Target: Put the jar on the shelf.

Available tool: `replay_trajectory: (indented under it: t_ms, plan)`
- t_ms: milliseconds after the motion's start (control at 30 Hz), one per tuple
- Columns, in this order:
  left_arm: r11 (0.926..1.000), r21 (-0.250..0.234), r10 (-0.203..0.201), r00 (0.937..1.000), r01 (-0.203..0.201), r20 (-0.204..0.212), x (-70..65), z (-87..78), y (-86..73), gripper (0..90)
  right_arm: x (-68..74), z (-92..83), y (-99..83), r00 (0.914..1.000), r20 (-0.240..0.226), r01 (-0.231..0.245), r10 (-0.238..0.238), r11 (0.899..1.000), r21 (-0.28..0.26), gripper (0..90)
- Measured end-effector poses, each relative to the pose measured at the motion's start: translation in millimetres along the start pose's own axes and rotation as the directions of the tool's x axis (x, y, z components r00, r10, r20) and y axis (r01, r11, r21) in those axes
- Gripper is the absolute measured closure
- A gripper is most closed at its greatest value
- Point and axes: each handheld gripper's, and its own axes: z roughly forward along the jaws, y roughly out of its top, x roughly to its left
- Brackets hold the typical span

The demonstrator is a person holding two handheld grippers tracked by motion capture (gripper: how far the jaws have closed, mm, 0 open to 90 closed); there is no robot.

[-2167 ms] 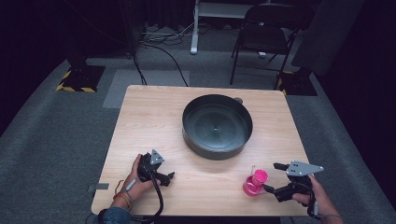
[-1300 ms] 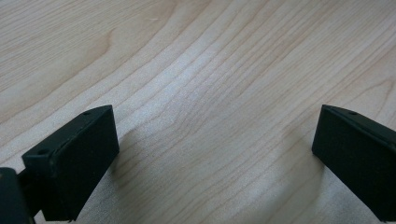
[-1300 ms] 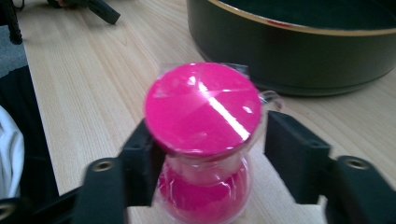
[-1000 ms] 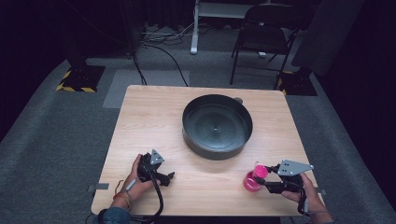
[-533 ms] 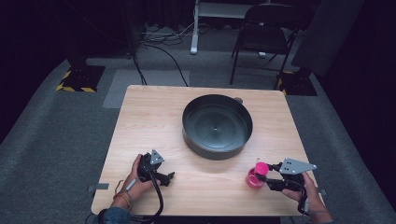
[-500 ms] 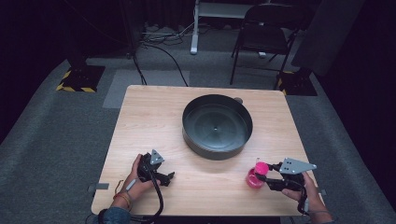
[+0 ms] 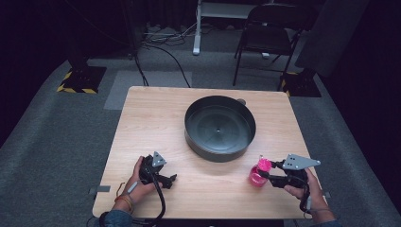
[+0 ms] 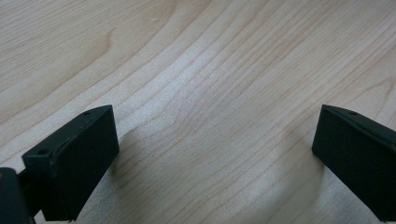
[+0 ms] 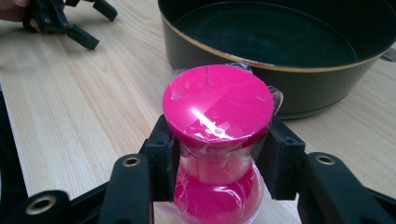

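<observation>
The pink hourglass-shaped bottle (image 9: 218, 140), wrapped in clear film, is standing on the wooden table (image 7: 151, 118) just beside the dark round pan (image 7: 220, 127), with the right gripper (image 9: 218, 163) clamping its narrow waist. The grasp is looking complete; lifting it, probably into the pan, is remaining. The left gripper (image 8: 210, 154) is resting on the table, jaws spread wide around nothing.

One pink bottle (image 7: 258, 173), one dark pan (image 7: 220, 126), two grippers

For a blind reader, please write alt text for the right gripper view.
The right gripper clamps a pink hourglass-shaped container, wrapped in clear film, at its narrow neck. Behind it on the wooden table stands a dark round pan; the left gripper is far left.
</observation>
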Motion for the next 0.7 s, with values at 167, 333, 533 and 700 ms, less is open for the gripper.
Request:
replay_trajectory:
  t_ms: [167, 333, 533, 700]
  plan:
    - [1.0, 0.0, 0.0, 1.0, 0.0, 0.0, 0.0, 0.0, 0.0, 0.1, -3.6, -0.1, 6.5, 0.9998, 0.015, -0.015, 0.015, 1.0, -0.003, 53.9]
    - [1.0, 0.0, 0.0, 1.0, 0.0, 0.0, 0.0, 0.0, 0.0, 0.1, -7.4, 1.4, 17.4, 0.9992, 0.025, -0.032, 0.032, 0.999, -0.014, 53.9]
    - [1.0, 0.001, -0.002, 1.0, 0.002, -0.002, -0.3, 0.1, 0.1, 0.1, -8.4, 0.9, 29.9, 0.9991, 0.032, -0.029, 0.03, 0.999, -0.027, 53.9]
    - [1.0, 0.001, -0.003, 1.0, 0.003, -0.003, -0.3, 0.1, 0.2, 0.0, -9.8, -1.0, 45.2, 0.9989, 0.037, -0.029, 0.03, 0.999, -0.036, 53.9]
